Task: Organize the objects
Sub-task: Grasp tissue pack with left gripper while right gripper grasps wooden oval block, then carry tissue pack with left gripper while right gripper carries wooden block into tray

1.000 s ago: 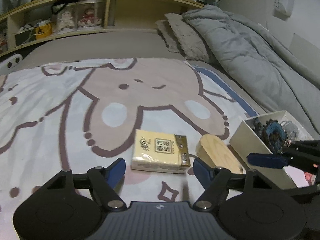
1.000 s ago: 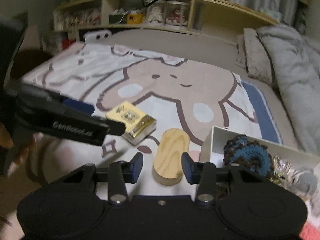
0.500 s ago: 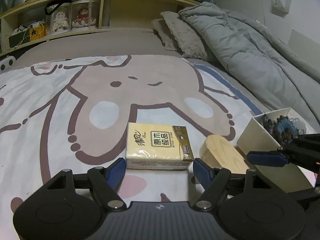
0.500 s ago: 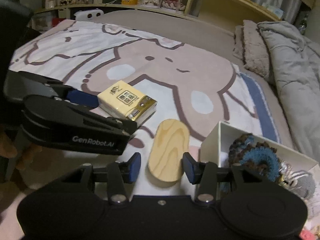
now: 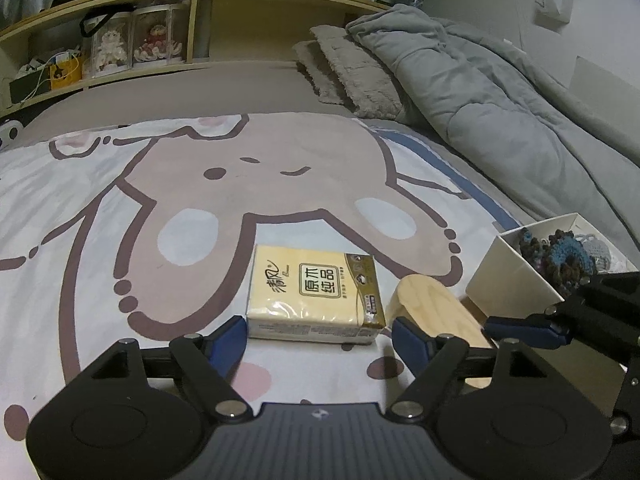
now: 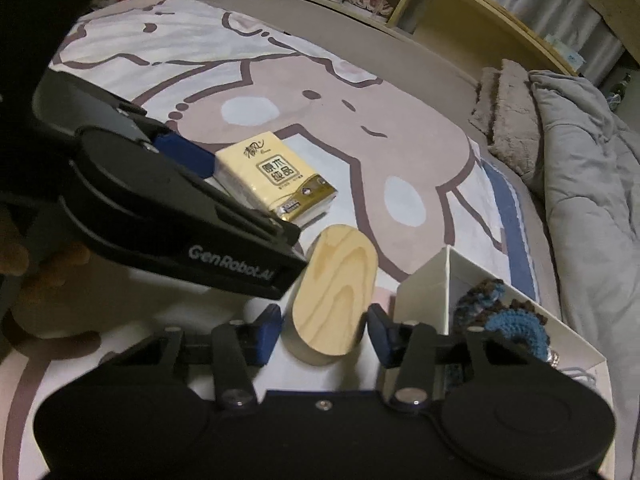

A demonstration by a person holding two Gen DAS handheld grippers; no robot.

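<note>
The white box (image 6: 424, 292) already holds crocheted pieces (image 6: 516, 320), while the tissue pack (image 5: 316, 292) and wooden oval block (image 6: 334, 294) lie on the blanket, bracketed ungripped by the spread left gripper (image 5: 316, 340) and right gripper (image 6: 324, 330).

Item count, bed surface
One tissue pack (image 5: 314, 292); one wooden block (image 6: 334, 292); one white box (image 6: 424, 300), lower right, holding several crocheted pieces; two pillows (image 5: 352, 70), upper right; two grippers.
</note>
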